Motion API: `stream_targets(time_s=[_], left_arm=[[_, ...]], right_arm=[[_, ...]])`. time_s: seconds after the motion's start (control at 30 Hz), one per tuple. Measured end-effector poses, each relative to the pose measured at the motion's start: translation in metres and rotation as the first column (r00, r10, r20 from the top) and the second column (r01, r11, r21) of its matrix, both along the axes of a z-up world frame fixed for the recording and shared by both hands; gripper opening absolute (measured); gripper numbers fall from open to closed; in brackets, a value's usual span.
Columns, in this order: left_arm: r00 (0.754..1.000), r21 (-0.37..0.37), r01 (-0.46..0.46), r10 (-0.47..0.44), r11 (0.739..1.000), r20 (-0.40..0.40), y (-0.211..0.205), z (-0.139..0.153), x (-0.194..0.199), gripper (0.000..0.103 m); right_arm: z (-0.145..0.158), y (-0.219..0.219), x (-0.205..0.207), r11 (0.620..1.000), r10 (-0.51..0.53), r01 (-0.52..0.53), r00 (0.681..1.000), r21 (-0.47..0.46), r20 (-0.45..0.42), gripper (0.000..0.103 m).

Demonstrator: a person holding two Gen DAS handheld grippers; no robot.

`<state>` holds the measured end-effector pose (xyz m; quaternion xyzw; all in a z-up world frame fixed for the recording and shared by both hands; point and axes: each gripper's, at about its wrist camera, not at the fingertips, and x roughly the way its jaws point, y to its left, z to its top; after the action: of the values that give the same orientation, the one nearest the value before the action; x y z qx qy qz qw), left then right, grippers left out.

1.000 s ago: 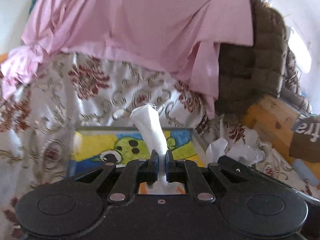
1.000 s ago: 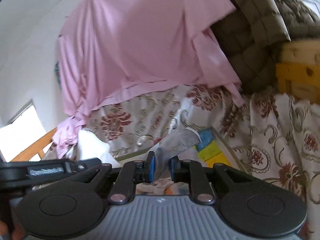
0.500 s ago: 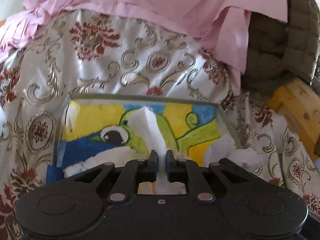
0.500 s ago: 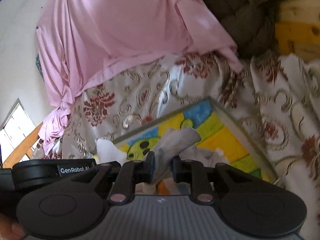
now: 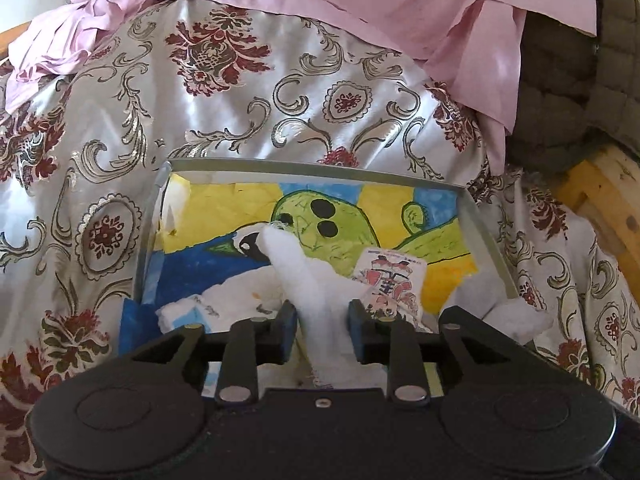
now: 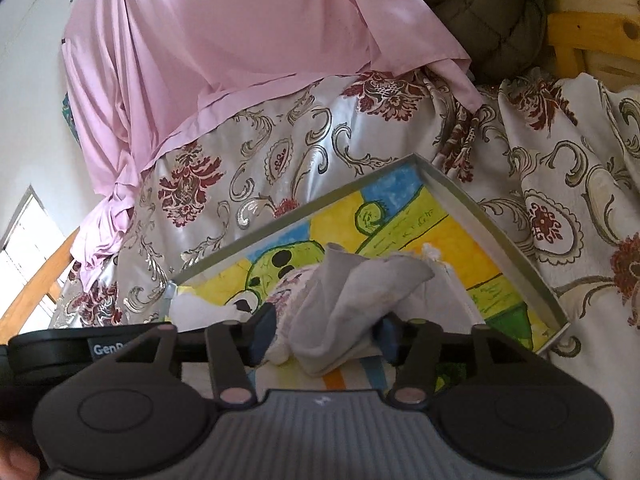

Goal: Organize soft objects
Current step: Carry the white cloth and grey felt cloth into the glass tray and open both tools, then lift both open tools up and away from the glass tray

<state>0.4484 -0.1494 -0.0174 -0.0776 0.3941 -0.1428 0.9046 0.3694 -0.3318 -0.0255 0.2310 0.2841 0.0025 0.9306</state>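
A shallow grey box [image 5: 280, 168] with a yellow, blue and green cartoon lining lies on the patterned bedcover; it also shows in the right wrist view [image 6: 472, 200]. My left gripper [image 5: 322, 330] is open, and a white cloth [image 5: 296, 268] stands loose between its jaws over the box. My right gripper [image 6: 326, 336] is open, and a grey-white cloth [image 6: 348, 300] lies between its jaws inside the box. More white cloths [image 5: 224, 300] and a printed red-and-white cloth [image 5: 390, 280] lie in the box.
A cream bedcover [image 5: 120, 128] with red flowers lies under the box. A pink sheet [image 6: 240, 40] hangs behind. A dark quilted blanket [image 5: 580, 92] and yellow wooden frame [image 5: 600, 200] are at the right. White cloth [image 5: 516, 316] lies outside the box's right wall.
Both grippers have come down over the box and opened. The white cloth and the grey-white cloth were pinched before and now sit loose between the jaws.
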Motion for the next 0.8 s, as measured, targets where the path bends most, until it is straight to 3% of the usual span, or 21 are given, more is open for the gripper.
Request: stream_targets(time_s=[0.2, 0.8], left_arm=[[0.999, 0.033, -0.031, 0.03, 0.999, 0.028, 0.005, 0.007, -0.009, 0.057], [0.989, 0.036, -0.108, 0.104, 0.993, 0.104, 0.029, 0.046, -0.032, 0.079]], right_arm=[[0.005, 0.001, -0.004, 1.0, -0.006, 0.006, 1.0, -0.014, -0.005, 0.079], [0.033, -0.014, -0.022, 0.999, -0.049, 0.048, 0.997, 0.018, 0.051, 0.095]])
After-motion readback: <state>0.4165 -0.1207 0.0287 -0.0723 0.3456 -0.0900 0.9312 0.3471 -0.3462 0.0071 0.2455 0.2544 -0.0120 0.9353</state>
